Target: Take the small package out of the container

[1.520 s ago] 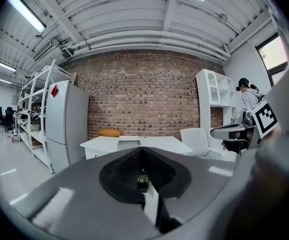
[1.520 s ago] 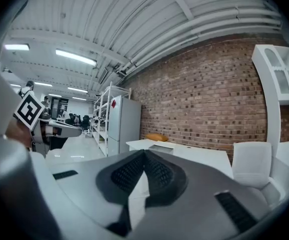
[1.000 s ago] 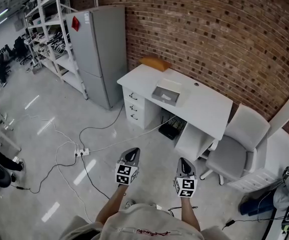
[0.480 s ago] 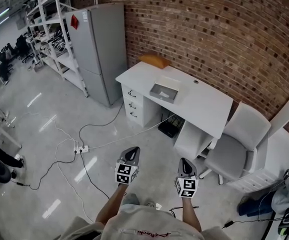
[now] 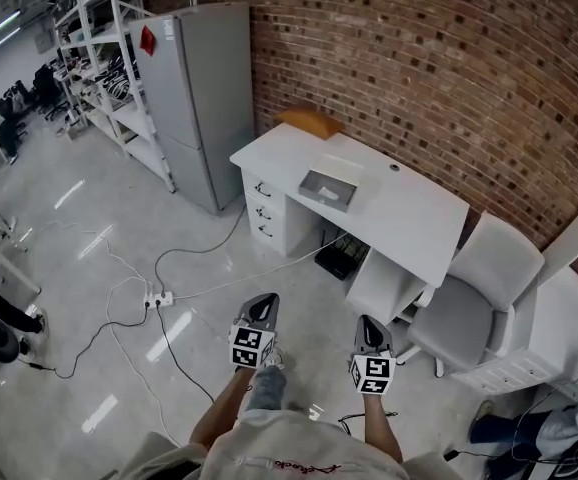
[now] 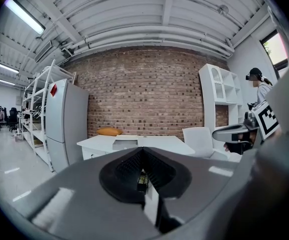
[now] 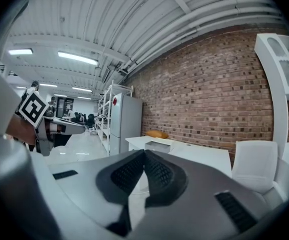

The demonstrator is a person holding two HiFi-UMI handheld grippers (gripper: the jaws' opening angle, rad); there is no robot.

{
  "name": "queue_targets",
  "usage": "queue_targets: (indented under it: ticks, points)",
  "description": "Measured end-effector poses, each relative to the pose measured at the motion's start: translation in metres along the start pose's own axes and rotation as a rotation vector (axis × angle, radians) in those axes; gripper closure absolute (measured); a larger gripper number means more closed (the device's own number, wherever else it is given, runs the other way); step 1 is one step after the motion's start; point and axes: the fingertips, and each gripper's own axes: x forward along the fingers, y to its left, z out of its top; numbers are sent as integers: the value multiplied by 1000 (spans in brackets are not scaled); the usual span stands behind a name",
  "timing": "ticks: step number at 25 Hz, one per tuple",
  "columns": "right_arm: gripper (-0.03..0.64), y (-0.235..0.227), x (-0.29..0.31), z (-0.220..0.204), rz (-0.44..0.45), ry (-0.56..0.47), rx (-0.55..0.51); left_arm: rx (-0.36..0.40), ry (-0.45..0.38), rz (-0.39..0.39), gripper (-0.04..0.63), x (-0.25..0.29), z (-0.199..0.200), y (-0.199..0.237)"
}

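While the person is standing well apart from the desk (image 5: 409,218), nothing is being touched, so the risks are all lying in the approach. Cables and a power strip (image 5: 159,298) are trailing over the floor at left and running toward the desk's drawers: feet could be catching them on the walk in. Left gripper (image 5: 265,303) is showing its jaws pressed together with nothing between them; arriving that way, it would be knocking the container (image 5: 329,188) rather than steadying it. Container is sitting in the desk's left half, near the front edge, so a shove could be sending it over that edge. Small package is too small to make out from here; I am judging it to be lying inside the container. Right gripper (image 5: 368,325) is likewise closed and empty, and is needing to open before any reach in. Chair (image 5: 479,293) is standing off the desk's right end, possibly crowding that side.
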Motion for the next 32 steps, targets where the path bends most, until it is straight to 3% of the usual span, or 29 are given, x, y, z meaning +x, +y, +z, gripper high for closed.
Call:
queue_targets:
  ticks: [13, 32]
  points:
    - [606, -34, 103, 9, -16, 13, -16, -17, -11, -35, 586, 106, 10, 45]
    - [606, -73, 293, 63, -74, -10, -34, 25, -33, -74, 586, 269, 63, 167]
